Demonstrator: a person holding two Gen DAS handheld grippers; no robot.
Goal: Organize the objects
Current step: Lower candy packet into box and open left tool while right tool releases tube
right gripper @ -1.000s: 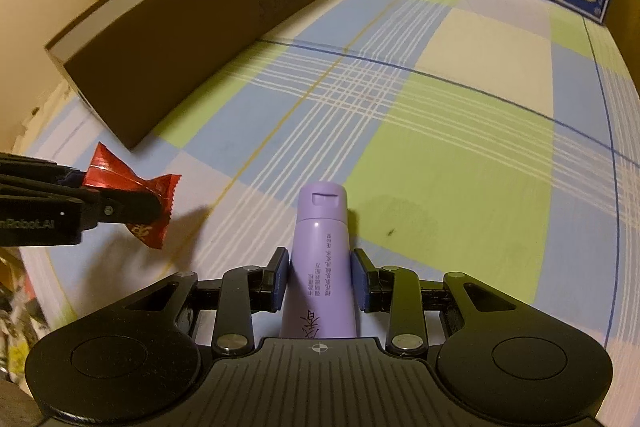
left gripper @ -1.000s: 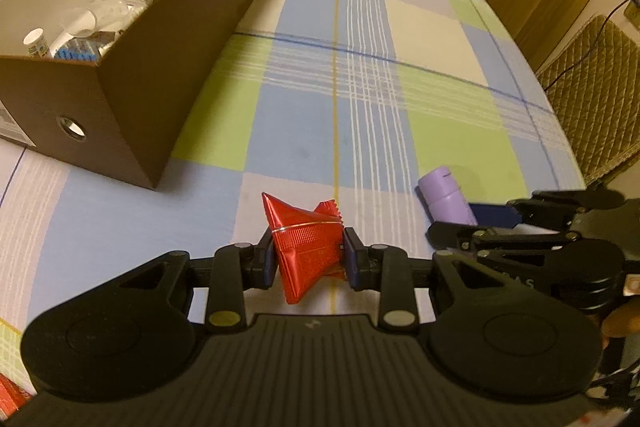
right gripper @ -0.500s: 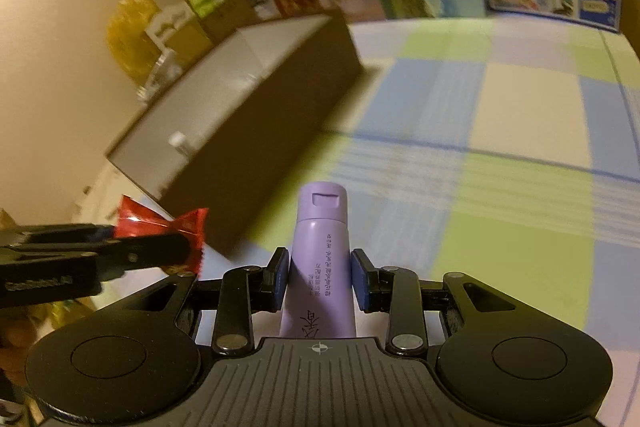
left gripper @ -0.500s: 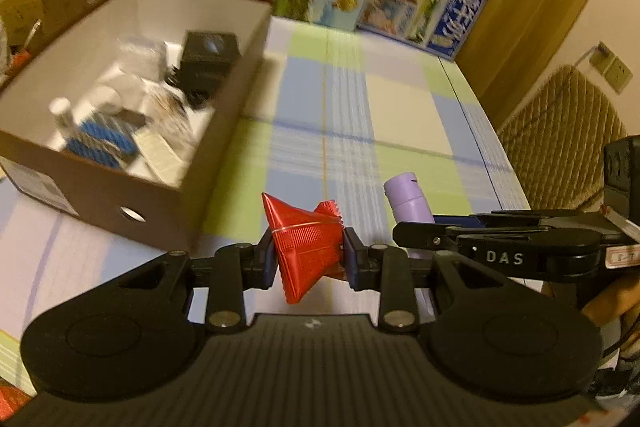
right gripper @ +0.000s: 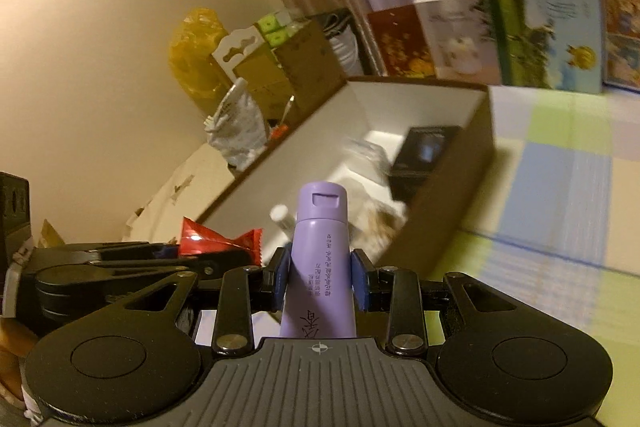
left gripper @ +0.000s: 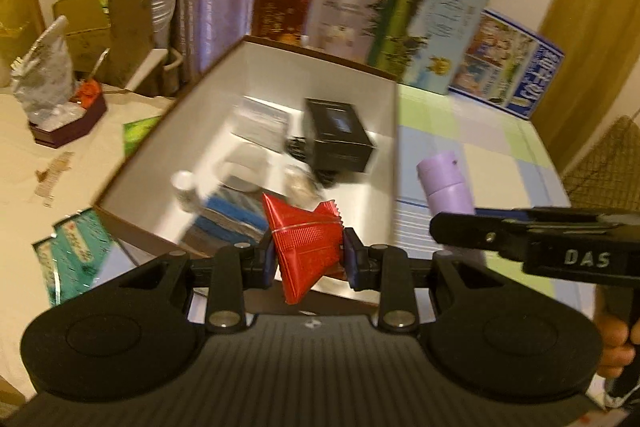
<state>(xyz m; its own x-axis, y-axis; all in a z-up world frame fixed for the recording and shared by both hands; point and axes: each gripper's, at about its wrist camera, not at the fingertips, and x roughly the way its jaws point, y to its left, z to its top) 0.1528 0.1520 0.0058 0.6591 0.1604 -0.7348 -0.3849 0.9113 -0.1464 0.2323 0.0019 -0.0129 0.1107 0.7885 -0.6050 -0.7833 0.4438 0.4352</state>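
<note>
My left gripper [left gripper: 308,261] is shut on a red foil candy packet [left gripper: 306,247], held above the near end of the brown cardboard box [left gripper: 320,85]. My right gripper [right gripper: 318,279] is shut on a purple tube [right gripper: 318,267], cap forward, held in the air just right of the box [right gripper: 452,195]. The tube [left gripper: 446,185] and right gripper also show at the right of the left wrist view. The candy [right gripper: 218,241] and left gripper show at the left of the right wrist view.
The box holds a black box [left gripper: 338,137], a blue pack [left gripper: 232,213], a small white bottle [left gripper: 184,187] and other items. Printed cartons [left gripper: 432,35] stand at the table's far edge. The checked tablecloth [left gripper: 480,139] lies right of the box. Clutter sits left.
Both grippers have risen off the table and swung left toward the box, still holding the candy and the tube. The box's inside has come into fuller view.
</note>
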